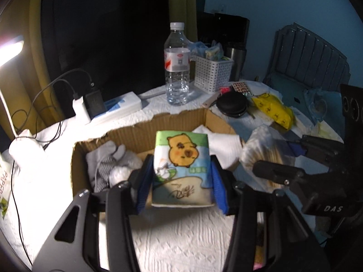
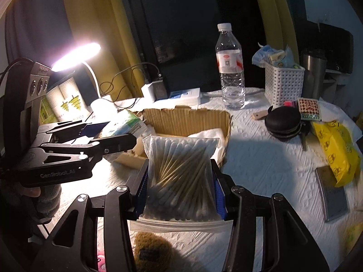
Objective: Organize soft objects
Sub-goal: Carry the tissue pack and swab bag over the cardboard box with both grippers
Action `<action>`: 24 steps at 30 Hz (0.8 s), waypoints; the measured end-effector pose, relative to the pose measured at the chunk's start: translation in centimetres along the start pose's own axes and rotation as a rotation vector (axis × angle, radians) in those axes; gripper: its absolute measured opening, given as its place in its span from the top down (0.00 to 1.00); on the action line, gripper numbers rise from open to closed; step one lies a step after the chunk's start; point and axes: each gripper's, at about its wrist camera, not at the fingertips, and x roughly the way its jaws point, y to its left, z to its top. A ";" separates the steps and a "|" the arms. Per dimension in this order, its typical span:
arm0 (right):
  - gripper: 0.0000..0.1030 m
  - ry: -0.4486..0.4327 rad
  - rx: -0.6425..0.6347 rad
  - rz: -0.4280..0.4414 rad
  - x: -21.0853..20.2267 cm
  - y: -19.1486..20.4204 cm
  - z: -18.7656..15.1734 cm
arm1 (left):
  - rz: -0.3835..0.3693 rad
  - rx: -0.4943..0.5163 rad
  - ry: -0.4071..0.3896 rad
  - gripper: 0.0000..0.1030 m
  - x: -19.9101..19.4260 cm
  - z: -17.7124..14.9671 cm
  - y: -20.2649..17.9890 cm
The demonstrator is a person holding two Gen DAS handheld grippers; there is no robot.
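My left gripper [image 1: 180, 170] is shut on a tissue pack [image 1: 181, 165] printed with a cartoon capybara and holds it over the near edge of an open cardboard box [image 1: 127, 133]. White and grey socks [image 1: 111, 165] and a folded white cloth [image 1: 223, 145] lie in the box. My right gripper [image 2: 180, 176] is shut on a clear bag of cotton swabs [image 2: 181, 174], just right of the box [image 2: 188, 117]. The right gripper and its bag [image 1: 261, 154] also show at the right of the left wrist view. The left gripper and tissue pack [image 2: 124, 124] show at the left of the right wrist view.
A water bottle [image 1: 177, 65], a white perforated basket [image 1: 213, 72], a power strip with chargers [image 1: 113, 108], a round black case [image 1: 231, 104] and a yellow bag [image 1: 274, 111] stand beyond the box. A lit desk lamp [image 2: 77, 55] is at the left. A grey notebook [image 2: 331, 192] lies at the right.
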 end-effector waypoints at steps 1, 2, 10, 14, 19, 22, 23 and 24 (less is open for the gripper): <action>0.51 -0.002 -0.001 -0.002 0.1 -0.1 0.2 | -0.003 0.001 -0.001 0.53 0.2 0.2 0.2; 0.51 -0.004 -0.003 -0.004 0.2 -0.1 0.4 | -0.006 0.001 -0.001 0.53 0.5 0.3 0.4; 0.51 -0.010 -0.015 -0.024 1.6 -0.2 1.9 | -0.065 -0.060 0.075 0.53 5.8 0.9 3.3; 0.51 -0.010 -0.030 -0.037 2.4 -0.1 2.8 | -0.054 -0.077 0.134 0.52 8.2 0.3 4.8; 0.51 0.006 -0.042 -0.047 4.2 0.2 3.7 | 0.008 -0.072 0.147 0.52 9.3 -0.2 5.9; 0.51 0.017 -0.053 -0.052 5.3 0.6 4.0 | 0.024 -0.065 0.127 0.51 8.8 -0.4 6.0; 0.51 0.021 -0.053 -0.053 5.6 0.6 4.1 | 0.025 -0.063 0.119 0.51 8.6 -0.4 6.1; 0.51 0.025 -0.050 -0.055 6.0 0.7 4.2 | 0.022 -0.062 0.110 0.51 8.3 -0.4 6.1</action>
